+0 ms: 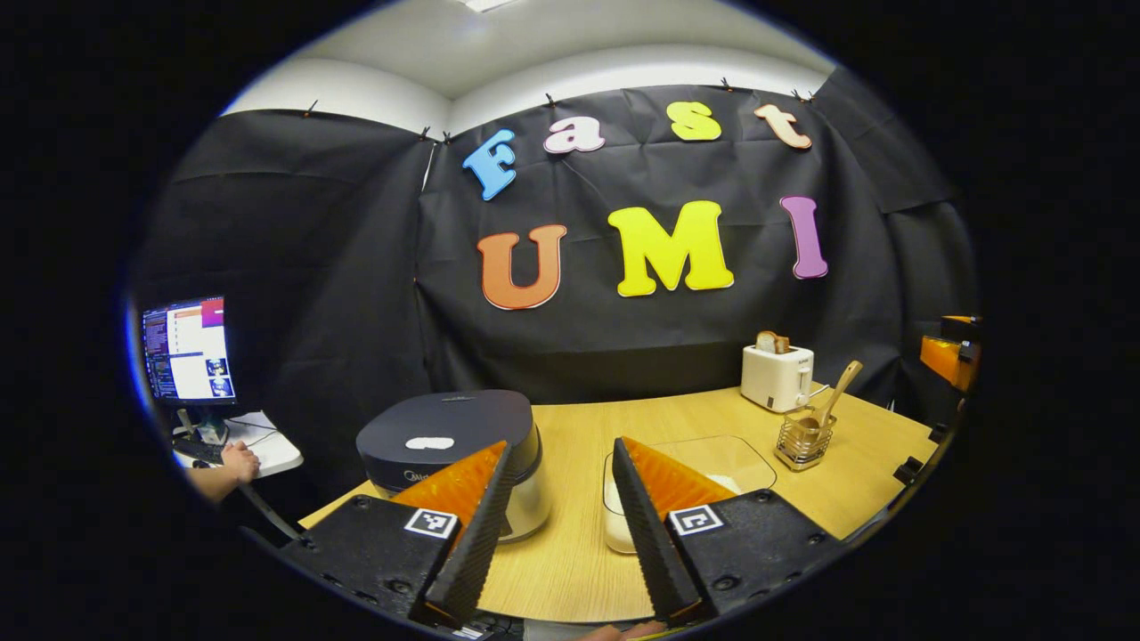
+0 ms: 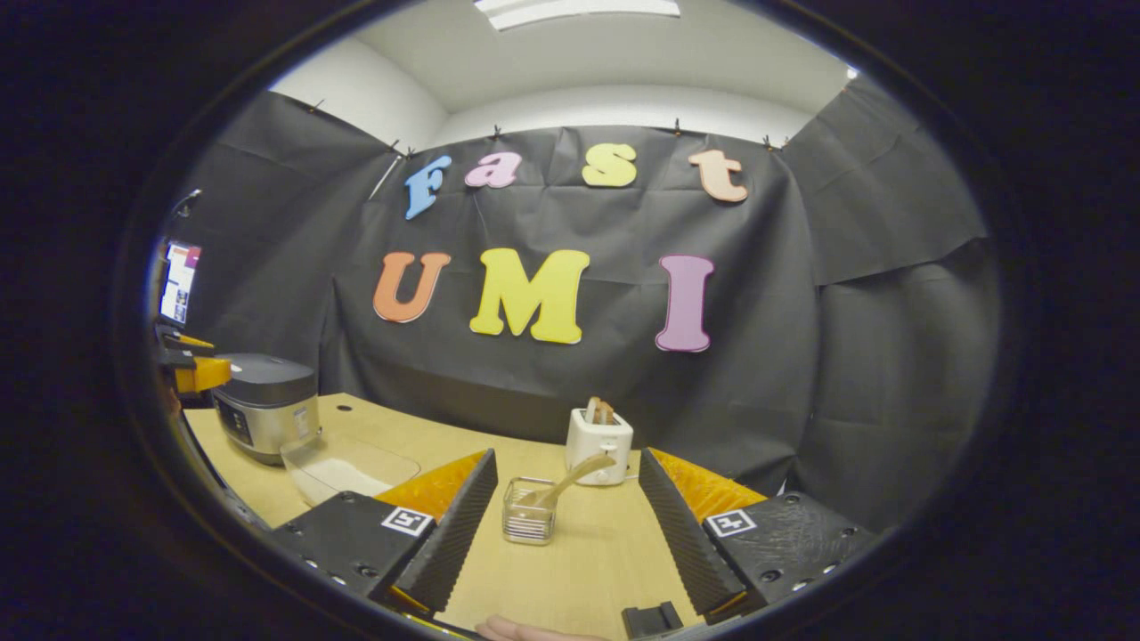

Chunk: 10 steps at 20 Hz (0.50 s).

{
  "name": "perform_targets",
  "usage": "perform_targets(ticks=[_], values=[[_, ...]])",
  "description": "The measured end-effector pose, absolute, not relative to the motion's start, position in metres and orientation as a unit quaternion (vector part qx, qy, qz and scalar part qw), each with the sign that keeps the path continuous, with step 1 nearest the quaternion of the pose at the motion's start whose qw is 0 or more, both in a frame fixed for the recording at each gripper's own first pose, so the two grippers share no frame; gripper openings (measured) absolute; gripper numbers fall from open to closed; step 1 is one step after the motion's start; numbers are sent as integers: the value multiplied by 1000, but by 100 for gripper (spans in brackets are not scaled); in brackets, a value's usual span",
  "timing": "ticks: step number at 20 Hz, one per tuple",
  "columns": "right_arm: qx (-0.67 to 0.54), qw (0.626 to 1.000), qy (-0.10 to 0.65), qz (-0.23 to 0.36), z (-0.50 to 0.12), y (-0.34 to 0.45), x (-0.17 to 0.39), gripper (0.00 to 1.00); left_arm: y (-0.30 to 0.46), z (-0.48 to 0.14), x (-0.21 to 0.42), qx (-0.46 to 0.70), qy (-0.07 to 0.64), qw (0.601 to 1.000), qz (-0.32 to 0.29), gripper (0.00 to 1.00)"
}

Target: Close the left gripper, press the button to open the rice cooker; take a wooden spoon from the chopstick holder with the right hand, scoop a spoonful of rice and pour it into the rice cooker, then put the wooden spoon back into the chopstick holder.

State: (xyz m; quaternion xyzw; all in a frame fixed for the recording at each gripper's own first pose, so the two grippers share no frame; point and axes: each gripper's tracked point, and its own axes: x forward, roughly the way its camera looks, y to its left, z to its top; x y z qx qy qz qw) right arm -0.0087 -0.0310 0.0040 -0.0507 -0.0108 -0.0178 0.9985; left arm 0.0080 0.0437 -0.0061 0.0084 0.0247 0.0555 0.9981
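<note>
Nearest to the camera in the left gripper view, the left gripper (image 1: 557,525) has its fingers spread wide with nothing between them, above the front of the wooden table (image 1: 570,570). Behind its left finger stands the rice cooker (image 1: 450,454) with its dark lid down. Just beside the cooker, to the right, is a clear container of rice (image 1: 686,472), partly hidden by the right finger. Farther right stands the chopstick holder (image 1: 804,439), and the wooden spoon (image 1: 835,392) leans in it, handle up. A white toaster (image 1: 777,376) is behind it.

In the right gripper view, the right gripper (image 2: 561,525) is also wide apart and holds nothing; the chopstick holder (image 2: 529,511) stands on the table between its fingers, farther off.
</note>
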Motion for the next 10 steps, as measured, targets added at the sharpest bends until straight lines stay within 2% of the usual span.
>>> perform_targets(ticks=[1,2,3,5,9,10], values=[[-49,999,-11,-19,5,-33,-8,95,53,-5,11,12,27,997,67,55],[-47,999,-12,-22,5,-37,-8,95,61,-4,14,18,32,997,73,50],[-43,999,-11,-25,5,-41,-7,95,69,-3,17,18,37,996,76,38],[-32,999,-11,-29,8,-47,-10,95,84,-4,26,3,54,995,81,24],[-26,999,-20,-30,14,-52,-12,95,117,-12,38,-32,87,990,103,3],[-26,999,-21,-29,15,-52,-13,95,128,-17,42,-43,100,988,108,3]])
